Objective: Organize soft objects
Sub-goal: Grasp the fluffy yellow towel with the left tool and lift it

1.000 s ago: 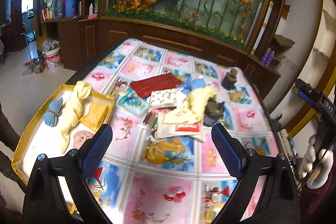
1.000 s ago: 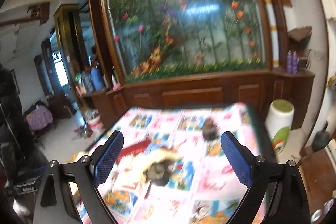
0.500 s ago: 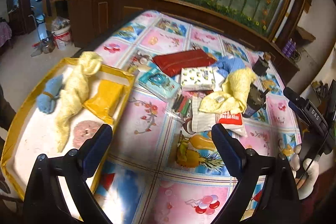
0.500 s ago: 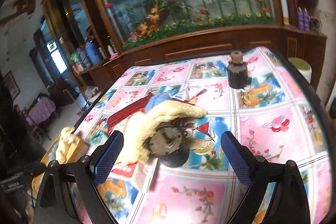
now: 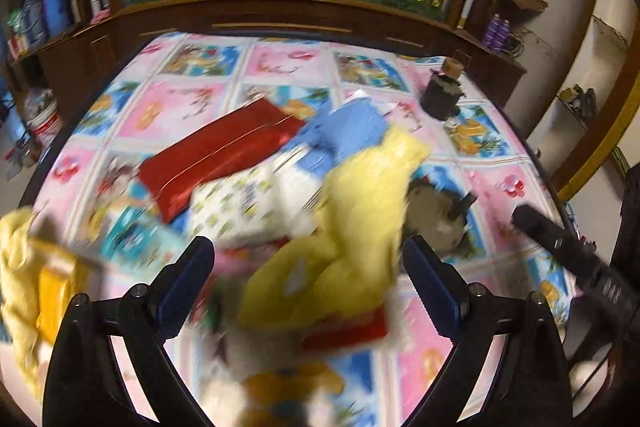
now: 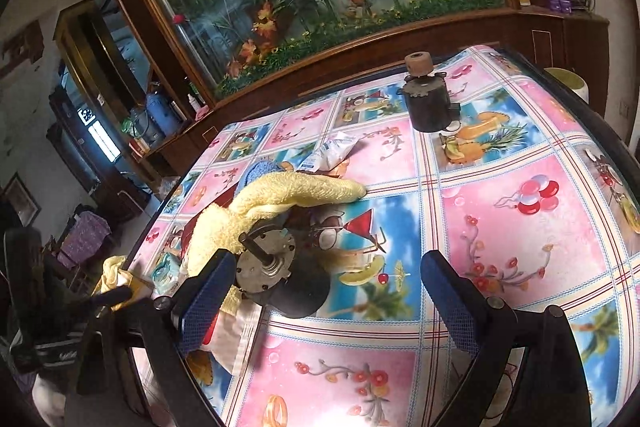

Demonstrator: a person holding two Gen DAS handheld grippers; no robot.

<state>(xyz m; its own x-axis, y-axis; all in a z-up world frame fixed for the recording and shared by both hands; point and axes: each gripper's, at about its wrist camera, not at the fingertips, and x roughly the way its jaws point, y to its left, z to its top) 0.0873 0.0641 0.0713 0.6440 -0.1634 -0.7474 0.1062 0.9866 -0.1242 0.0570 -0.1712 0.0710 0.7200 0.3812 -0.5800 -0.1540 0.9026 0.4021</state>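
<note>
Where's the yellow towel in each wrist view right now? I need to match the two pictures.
Left wrist: yellow towel sits centre, blurred, between the open left gripper fingers, draped over the pile.
Right wrist: yellow towel lies left of centre, draped against the near motor, ahead of the open right gripper.
Shared landmark: the upright far motor near the table's far edge.

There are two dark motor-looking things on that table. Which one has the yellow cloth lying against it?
The nearer motor, tipped with its shaft end up, close to the right gripper; the yellow cloth drapes against it. The far motor stands upright, alone.
</note>
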